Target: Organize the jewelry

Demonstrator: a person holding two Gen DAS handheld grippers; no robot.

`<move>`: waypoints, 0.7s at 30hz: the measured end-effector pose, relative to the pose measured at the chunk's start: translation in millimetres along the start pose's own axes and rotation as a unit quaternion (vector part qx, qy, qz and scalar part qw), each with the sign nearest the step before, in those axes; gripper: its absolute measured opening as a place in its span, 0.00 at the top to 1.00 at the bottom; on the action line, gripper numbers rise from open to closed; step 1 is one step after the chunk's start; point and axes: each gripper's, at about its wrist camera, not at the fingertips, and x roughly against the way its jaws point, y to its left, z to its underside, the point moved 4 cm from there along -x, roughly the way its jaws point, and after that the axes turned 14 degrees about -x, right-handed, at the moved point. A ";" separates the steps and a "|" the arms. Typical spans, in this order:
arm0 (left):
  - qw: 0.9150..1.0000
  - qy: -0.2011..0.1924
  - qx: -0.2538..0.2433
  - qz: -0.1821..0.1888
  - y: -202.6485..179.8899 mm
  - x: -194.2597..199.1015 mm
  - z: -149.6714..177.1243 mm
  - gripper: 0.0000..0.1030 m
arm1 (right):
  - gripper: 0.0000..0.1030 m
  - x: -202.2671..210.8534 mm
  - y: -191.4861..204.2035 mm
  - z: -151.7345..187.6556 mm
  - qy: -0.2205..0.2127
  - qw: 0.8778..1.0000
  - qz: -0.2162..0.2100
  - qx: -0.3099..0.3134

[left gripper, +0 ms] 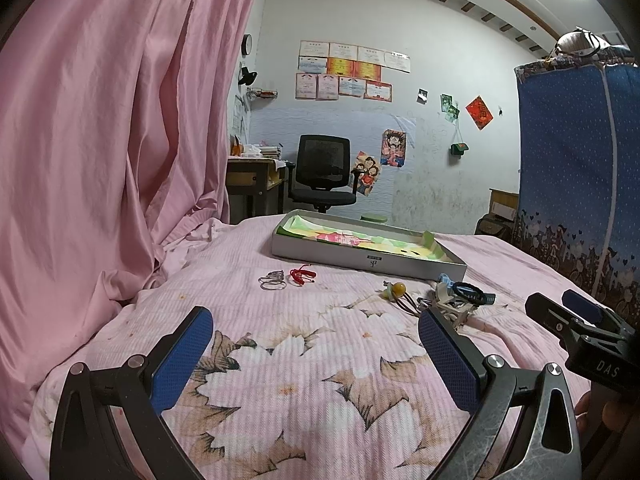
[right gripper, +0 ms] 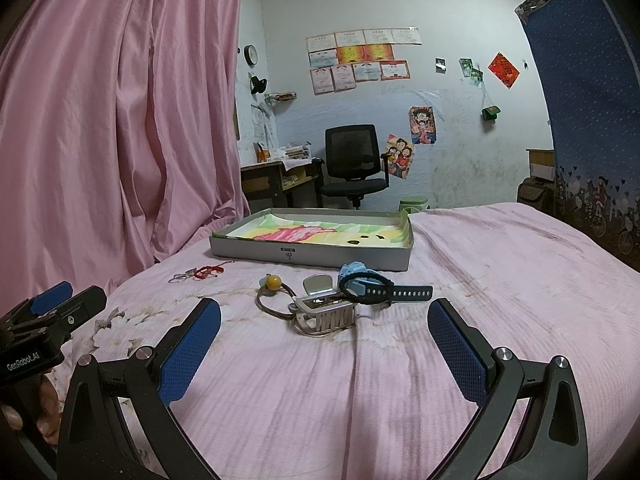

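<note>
Only the right wrist view shows the watch (right gripper: 362,284) clearly; both 2 grippers (left gripper: 316,356) (right gripper: 324,344) gape empty.

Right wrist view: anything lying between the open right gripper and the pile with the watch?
Nothing: only bare pink bedspread lies between the right gripper and the watch pile, as the right wrist view shows.

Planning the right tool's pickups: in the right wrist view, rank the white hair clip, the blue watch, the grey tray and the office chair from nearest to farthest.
1. White hair clip, dead ahead of the right tool.
2. Blue watch, just behind the clip, slightly right.
3. Grey tray, mid-bed.
4. Office chair, by the far wall.
</note>
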 end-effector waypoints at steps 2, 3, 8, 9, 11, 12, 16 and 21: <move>1.000 0.000 0.000 -0.001 0.0 0.1 0.0 0.00 | 0.01 -0.2 -0.6 -0.2 0.000 1.000 0.000 0.000; 1.000 0.000 0.000 0.000 0.2 0.1 -0.1 0.00 | 0.01 0.0 0.1 0.1 0.000 1.000 0.000 0.000; 1.000 0.000 0.000 0.000 0.0 0.0 0.1 0.00 | 0.01 -0.5 0.6 0.3 0.000 1.000 0.000 0.000; 1.000 0.000 0.000 0.000 0.0 0.0 0.1 0.00 | 0.01 -0.4 0.2 0.1 0.001 1.000 0.000 0.000; 1.000 0.000 -0.001 -0.001 -0.1 0.0 0.1 0.00 | 0.01 -0.3 0.9 0.3 0.001 1.000 0.000 0.000; 1.000 0.000 0.000 0.000 -0.1 0.0 0.1 0.00 | 0.01 -0.4 0.5 0.1 0.001 1.000 0.000 -0.001; 1.000 0.000 -0.001 -0.001 -0.2 0.0 0.1 0.00 | 0.01 -0.6 1.2 0.4 0.001 1.000 0.000 -0.001; 1.000 0.000 -0.001 0.000 -0.2 0.0 0.0 0.00 | 0.01 -0.8 0.8 0.2 0.001 1.000 0.000 -0.001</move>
